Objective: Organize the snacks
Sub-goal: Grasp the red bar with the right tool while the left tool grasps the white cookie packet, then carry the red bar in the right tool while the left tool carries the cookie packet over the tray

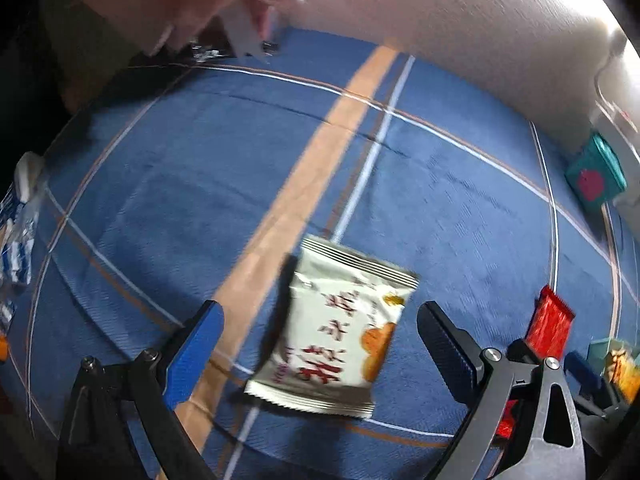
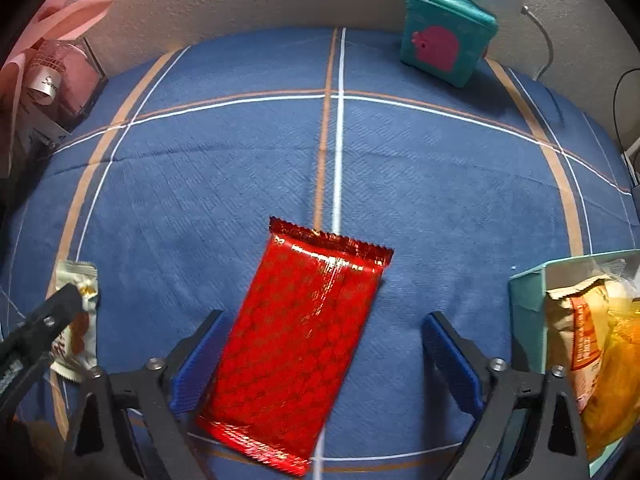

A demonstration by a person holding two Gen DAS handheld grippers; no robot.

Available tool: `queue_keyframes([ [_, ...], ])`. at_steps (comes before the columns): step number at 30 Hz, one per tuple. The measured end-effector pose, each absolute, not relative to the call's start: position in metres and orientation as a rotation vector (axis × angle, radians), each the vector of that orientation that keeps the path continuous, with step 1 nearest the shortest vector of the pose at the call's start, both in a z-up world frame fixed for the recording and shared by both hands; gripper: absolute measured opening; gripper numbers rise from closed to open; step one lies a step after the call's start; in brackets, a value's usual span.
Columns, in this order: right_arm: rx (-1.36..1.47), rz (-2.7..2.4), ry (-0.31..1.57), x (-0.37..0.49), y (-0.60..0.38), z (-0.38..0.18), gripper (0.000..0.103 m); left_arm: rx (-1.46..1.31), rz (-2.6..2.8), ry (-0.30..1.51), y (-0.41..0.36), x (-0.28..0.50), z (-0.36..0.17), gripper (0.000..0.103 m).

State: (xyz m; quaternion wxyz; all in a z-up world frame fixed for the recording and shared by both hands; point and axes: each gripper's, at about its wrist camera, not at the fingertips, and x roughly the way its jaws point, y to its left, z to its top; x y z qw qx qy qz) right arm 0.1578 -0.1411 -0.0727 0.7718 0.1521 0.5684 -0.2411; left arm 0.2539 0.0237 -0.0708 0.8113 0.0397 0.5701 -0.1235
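— While the blue tablecloth (image 2: pixel 240 168) lies bare, which step is this?
— Picking up, I judge. The box (image 2: pixel 528 284) waits on the right; the right gripper (image 2: pixel 320 344), spread wide, straddles the red packet (image 2: pixel 296 344); the left gripper (image 1: pixel 320 340), likewise agape, straddles the white packet (image 1: pixel 336 332). Next: close.

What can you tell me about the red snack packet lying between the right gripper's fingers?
The red snack packet is a flat, glossy foil pouch with a fine gold dot pattern and crimped, zigzag-cut seals at both ends. It looks sealed and unopened. It lies flat on the blue tablecloth, tilted slightly, its far end leaning right. It sits between the open fingers of the right hand-held gripper, which do not clamp it; whether the left finger brushes its edge is unclear.
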Motion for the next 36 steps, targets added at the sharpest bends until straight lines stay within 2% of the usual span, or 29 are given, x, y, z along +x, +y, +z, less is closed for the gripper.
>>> queue_keyframes([
  [2,0.315,-0.516,1.225,0.151,-0.144,-0.069,0.081,0.106,-0.280,1.226,0.016,0.252,-0.075,0.094],
  [4,0.307,-0.511,1.220,0.147,-0.143,-0.066,0.070,0.131,-0.297,1.227,0.009,0.249,-0.077,0.074],
  [5,0.304,-0.510,1.216,0.143,-0.143,-0.065,0.063,0.147,-0.290,1.226,0.008,0.247,-0.078,0.071],
  [9,0.308,-0.502,1.211,0.137,-0.142,-0.062,0.057,0.166,-0.280,1.210,0.004,0.243,-0.075,0.054],
  [14,0.294,-0.496,1.216,0.127,-0.138,-0.058,0.051,0.173,-0.268,1.212,0.001,0.238,-0.073,0.053],
  [27,0.320,-0.466,1.182,0.082,-0.144,-0.017,0.050,0.125,-0.314,1.164,-0.004,0.206,-0.014,0.053],
  [36,0.346,-0.496,1.126,0.039,-0.156,0.022,0.050,0.134,-0.419,1.102,-0.039,0.147,0.034,0.053],
])
